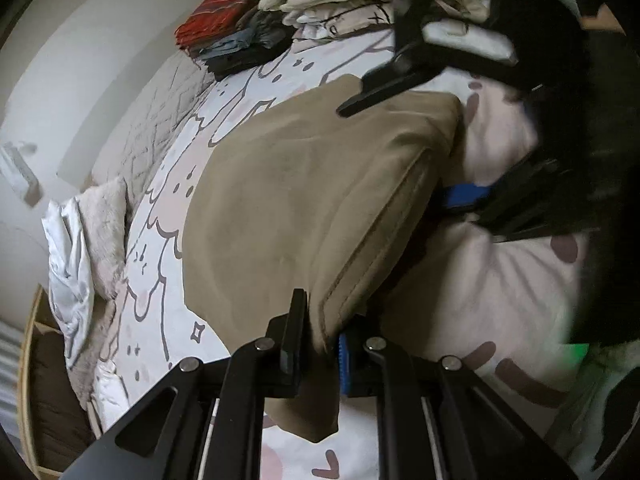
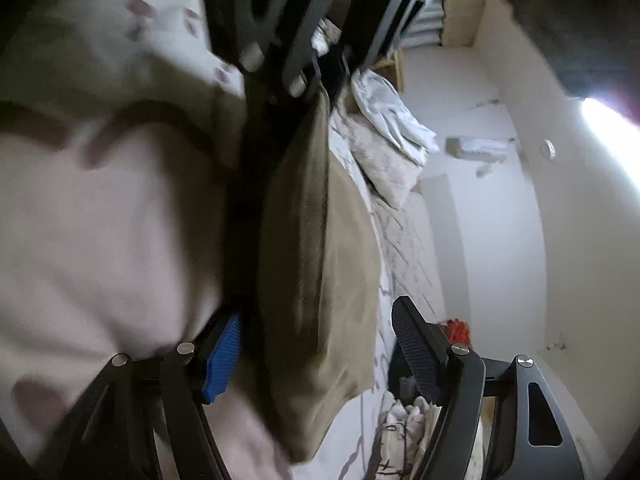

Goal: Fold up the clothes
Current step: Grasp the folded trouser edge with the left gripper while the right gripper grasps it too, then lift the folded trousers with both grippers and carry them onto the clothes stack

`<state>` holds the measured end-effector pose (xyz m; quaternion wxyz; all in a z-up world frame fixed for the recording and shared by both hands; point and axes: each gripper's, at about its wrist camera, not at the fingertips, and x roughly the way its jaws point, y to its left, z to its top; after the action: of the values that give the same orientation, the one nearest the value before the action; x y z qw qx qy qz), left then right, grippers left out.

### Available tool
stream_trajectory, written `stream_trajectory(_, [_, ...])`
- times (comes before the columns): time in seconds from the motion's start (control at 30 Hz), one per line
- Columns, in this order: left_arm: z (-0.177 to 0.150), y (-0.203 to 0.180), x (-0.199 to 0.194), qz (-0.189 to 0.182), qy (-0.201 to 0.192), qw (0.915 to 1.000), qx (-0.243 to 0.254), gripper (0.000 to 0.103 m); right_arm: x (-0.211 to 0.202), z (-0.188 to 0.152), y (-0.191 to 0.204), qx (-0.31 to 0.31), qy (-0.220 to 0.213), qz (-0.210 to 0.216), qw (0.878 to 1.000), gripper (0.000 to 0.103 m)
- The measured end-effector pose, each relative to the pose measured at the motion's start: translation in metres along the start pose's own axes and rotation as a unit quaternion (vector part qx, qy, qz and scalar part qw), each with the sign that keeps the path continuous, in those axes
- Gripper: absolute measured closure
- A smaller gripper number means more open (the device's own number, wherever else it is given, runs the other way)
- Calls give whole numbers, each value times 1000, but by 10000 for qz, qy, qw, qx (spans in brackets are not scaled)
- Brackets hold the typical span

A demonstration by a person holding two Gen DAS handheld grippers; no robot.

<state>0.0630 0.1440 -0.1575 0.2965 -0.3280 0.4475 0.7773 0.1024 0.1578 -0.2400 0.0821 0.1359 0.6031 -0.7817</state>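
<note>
My left gripper [image 1: 320, 344] pinches the tan garment [image 1: 304, 208] at its hemmed corner; my right gripper [image 2: 316, 356] stands spread around the opposite edge. Soft, light, floppy: grip seams.

No words, labels, brand names or numbers can be read in either view; the bedsheet [image 1: 248, 92] bears only drawn cartoon outlines, small stars, dots and heart shapes, none of them letters; the pink garment [image 2: 100, 220] shows only dark oval spots; the striped red cloth [image 1: 216, 16] on the pile carries a pattern and no lettering; the wall [image 2: 500, 240] is bare of any sign that can be made out.
</note>
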Motion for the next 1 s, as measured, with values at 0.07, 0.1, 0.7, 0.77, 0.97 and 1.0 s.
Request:
stream_trajectory(0.07, [-4,0,-3,4,-15,10000,-46,90,14,0,-2,67,188,37,9998,41])
stream_trajectory(0.1, [-4,0,-3,17,-17,10000,-44,90,17,-1,-3,79,224,65,9997,41])
stream_trajectory(0.7, [-40,-65,16,1656,-233,9622,2150,82,25,-55,20,-1159,-20,-390,9925,75])
stream_trajectory(0.77, [-45,-69,20,1844,-126,9557,2292,64,26,-56,19,-1075,0,-440,9932,75])
stream_trajectory(0.97, [-56,-78,27,2355,76,9330,2720,61,31,-55,18,-962,101,-579,9936,75])
stream_trajectory(1.0, [-59,-80,29,2468,70,9258,2863,61,33,-55,18,-973,126,-602,9934,75])
